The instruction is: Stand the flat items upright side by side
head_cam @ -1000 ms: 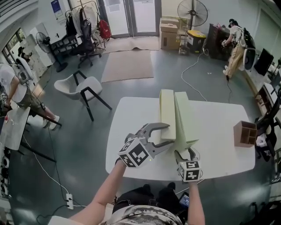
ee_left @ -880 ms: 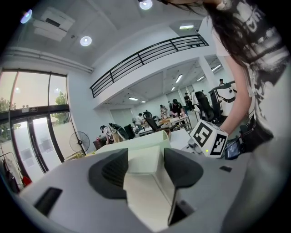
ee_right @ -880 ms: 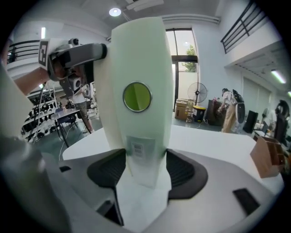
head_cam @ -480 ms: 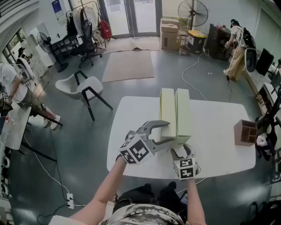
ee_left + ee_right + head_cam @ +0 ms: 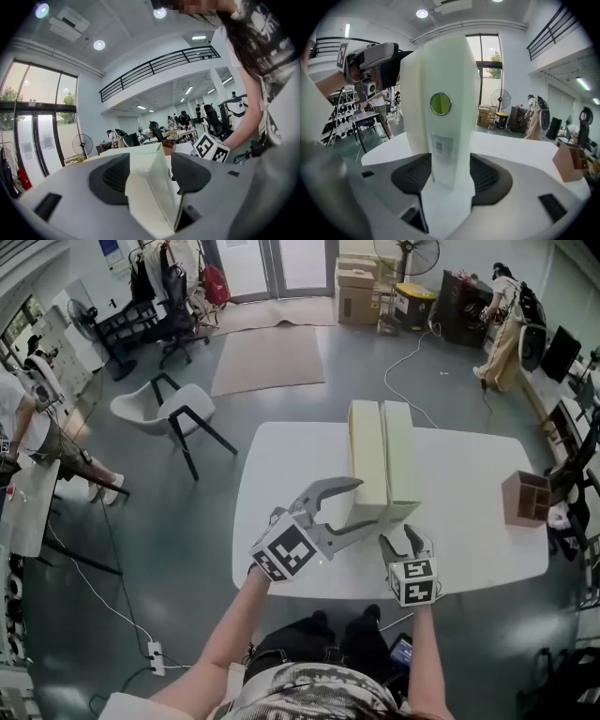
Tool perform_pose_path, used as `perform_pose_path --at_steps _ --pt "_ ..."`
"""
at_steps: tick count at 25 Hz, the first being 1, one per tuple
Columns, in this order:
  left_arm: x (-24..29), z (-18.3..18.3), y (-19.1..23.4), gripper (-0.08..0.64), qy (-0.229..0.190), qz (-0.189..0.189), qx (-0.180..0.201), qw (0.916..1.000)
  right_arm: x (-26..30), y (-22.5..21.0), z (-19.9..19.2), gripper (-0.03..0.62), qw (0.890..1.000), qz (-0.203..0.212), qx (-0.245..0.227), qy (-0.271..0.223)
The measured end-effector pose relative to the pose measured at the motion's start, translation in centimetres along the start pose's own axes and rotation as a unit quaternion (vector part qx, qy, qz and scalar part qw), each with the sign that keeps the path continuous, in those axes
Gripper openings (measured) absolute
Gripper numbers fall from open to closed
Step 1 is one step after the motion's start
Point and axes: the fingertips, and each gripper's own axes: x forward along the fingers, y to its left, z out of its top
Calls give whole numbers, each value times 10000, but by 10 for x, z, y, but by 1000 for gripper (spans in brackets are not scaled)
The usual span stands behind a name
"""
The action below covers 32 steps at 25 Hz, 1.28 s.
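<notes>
Already upright, two slim boxes stand side by side near the middle of the white surface (image 5: 469, 512), their long faces touching or very nearly so. The left hand-held gripper (image 5: 364, 504) reaches in at the near end of the left box (image 5: 367, 460). Its jaws have just been opening and now stand spread, with that box's corner between them and apparently not squeezed. The right hand-held gripper (image 5: 403, 538) works from the surface's near edge. Its jaws have just been closing, and they pinch the near end of the right box (image 5: 400, 460).

Finishing well likely calls for a light, low grip. The right box's end should line up with its neighbour's, and both boxes should rest squarely on their narrow edges. The jaws should then open slowly and draw straight back, so that no pad drags a box over. Standing on such narrow edges, the boxes would probably tip sideways easily.

Both boxes look like matte cardboard in pale yellow-green, long flat slabs with crisp square edges. The right one carries a round green sticker (image 5: 440, 103) and a small printed label (image 5: 439, 146) on its end. The gripper pads are dark and finely ribbed. The surface is smooth, with rounded corners. A small brown wooden holder (image 5: 525, 499) sits by its right edge, well apart from the boxes.
</notes>
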Motion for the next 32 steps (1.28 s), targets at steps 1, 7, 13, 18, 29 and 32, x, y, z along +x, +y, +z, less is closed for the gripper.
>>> perform_pose_path --at_steps 1,7,13,18,29,32 --pt "-7 0 -4 281 -37 3 -75 10000 -5 1 -2 258 10000 -12 43 -11" --pt "-35 -47 -45 281 298 -93 -681 9972 -36 24 -29 224 9992 283 280 44" --pt "-61 -110 -113 256 861 -151 -1616 9830 -62 54 -48 201 9970 660 360 175" --pt "-88 -135 -162 247 1166 237 -2286 9662 -78 79 -58 186 9921 1210 248 202" --pt "-105 -100 -240 191 1084 1494 -2450 9518 -168 125 -76 105 9750 2192 -131 -346" --pt "-102 -81 -259 137 963 1715 -2390 9509 -195 120 -79 35 9743 2177 -168 -551"
